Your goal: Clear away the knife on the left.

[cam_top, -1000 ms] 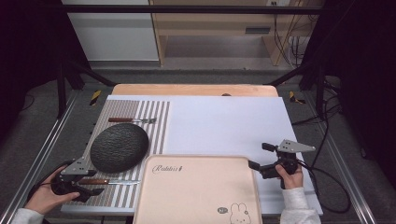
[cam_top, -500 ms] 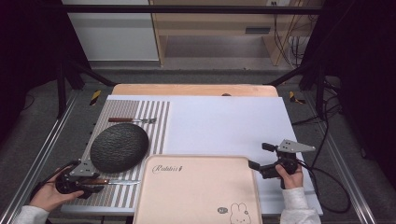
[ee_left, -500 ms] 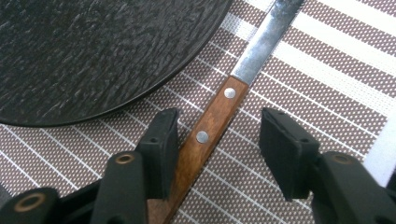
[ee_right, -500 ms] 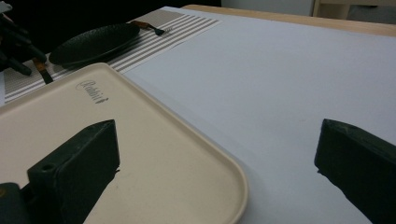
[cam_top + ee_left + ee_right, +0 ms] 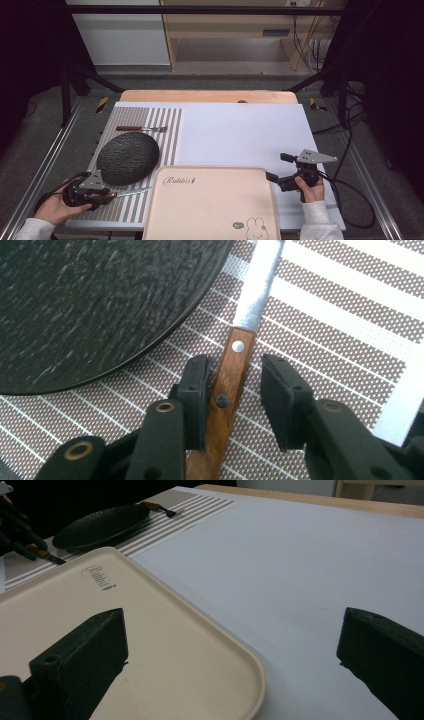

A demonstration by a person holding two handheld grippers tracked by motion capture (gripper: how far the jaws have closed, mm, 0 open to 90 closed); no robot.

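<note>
A knife with a wooden handle [image 5: 227, 390] and steel blade [image 5: 257, 290] lies on the striped placemat [image 5: 325, 315], just in front of the dark plate [image 5: 90, 305]. My left gripper [image 5: 236, 367] straddles the handle and its jaws have just been closing. The left pad [image 5: 197, 385] touches the wood, while a gap remains at the right pad [image 5: 275, 390]. In the high view the left gripper [image 5: 102, 193] sits at the front left with the knife [image 5: 127, 191] pointing right. My right gripper [image 5: 278, 166] stands open beside the beige tray [image 5: 210, 220], with nothing between its jaws [image 5: 232, 625].
A fork [image 5: 142, 128] lies on the placemat [image 5: 167, 135] behind the dark plate [image 5: 127, 158]. The white mat [image 5: 240, 130] spreads over the middle and right of the table. The tray's rim [image 5: 250, 670] runs under the right gripper's left jaw.
The left gripper's jaws have narrowed around the knife handle and the hand has shifted only slightly. The right gripper has stayed where it was.
</note>
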